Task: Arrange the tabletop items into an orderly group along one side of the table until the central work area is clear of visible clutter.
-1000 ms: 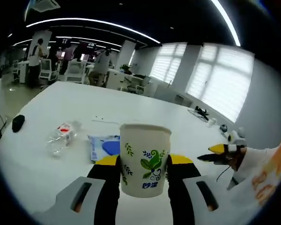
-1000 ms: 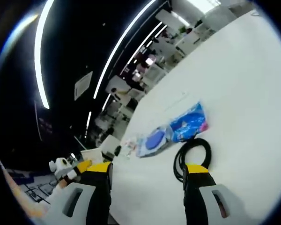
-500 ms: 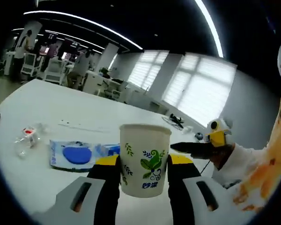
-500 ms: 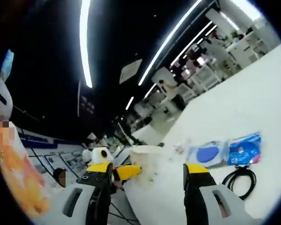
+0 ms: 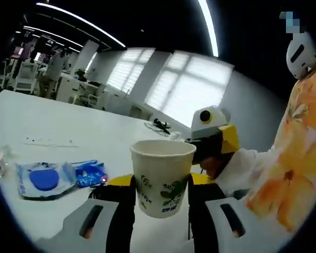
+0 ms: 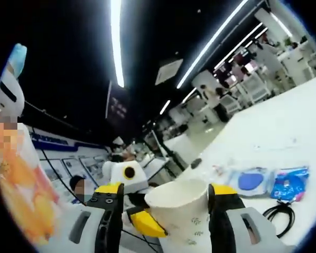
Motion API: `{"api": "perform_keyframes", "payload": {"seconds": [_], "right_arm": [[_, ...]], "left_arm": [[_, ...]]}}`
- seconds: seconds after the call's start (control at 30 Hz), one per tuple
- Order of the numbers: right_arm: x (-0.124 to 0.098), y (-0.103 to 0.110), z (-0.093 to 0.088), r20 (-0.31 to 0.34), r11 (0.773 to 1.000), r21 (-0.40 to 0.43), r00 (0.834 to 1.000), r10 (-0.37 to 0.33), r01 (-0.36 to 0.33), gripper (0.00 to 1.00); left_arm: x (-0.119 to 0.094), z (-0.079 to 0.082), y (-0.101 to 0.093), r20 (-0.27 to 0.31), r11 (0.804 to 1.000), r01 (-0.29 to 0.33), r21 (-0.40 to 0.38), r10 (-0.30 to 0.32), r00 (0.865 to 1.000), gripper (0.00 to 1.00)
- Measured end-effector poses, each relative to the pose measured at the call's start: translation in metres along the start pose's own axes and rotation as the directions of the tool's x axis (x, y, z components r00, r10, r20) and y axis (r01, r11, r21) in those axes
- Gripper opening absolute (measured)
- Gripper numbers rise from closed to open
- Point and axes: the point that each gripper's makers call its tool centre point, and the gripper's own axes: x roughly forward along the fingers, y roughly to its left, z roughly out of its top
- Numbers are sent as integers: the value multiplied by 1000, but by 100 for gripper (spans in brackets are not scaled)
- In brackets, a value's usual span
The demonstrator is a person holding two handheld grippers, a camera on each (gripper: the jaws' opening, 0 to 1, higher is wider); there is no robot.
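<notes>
We had the paper cup [image 5: 163,176] clamped between the left claw's [image 5: 161,196] jaws. It sat between the right claw's [image 6: 163,211] jaws too; whether these pinched it, we could not tell. It looked light and crushable, best gripped gently mid-wall.

An open-plan office: strip ceiling lights [image 6: 116,42], blinded windows [image 5: 192,89], desks and swivel chairs [image 5: 23,79].

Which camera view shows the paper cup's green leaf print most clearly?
The left gripper view: the paper cup sits upright between the left gripper jaws, its printed side facing the camera. In the right gripper view the cup shows mostly its rim and a faint, speckled side.
</notes>
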Motion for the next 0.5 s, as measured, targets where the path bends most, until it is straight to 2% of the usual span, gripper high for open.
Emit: {"api": "perform_keyframes", "payload": {"seconds": [0.1, 0.3, 0.43, 0.5], "right_arm": [[-9, -10, 0, 13, 1000, -4, 1000, -19, 19, 47], [-13, -8, -1, 29, 1000, 12, 1000, -9, 8, 47], [-15, -2, -2, 22, 997, -76, 1000, 5, -4, 44], [-15, -2, 0, 23, 996, -89, 1000, -1, 3, 43]], "left_arm": [[1, -3, -2, -7, 1000, 16, -12, -17, 1000, 38], [6, -6, -7, -21, 999, 37, -2, -37, 999, 37], [7, -9, -8, -33, 999, 44, 0, -44, 998, 38], [7, -8, -9, -36, 999, 46, 9, -45, 998, 38]]}}
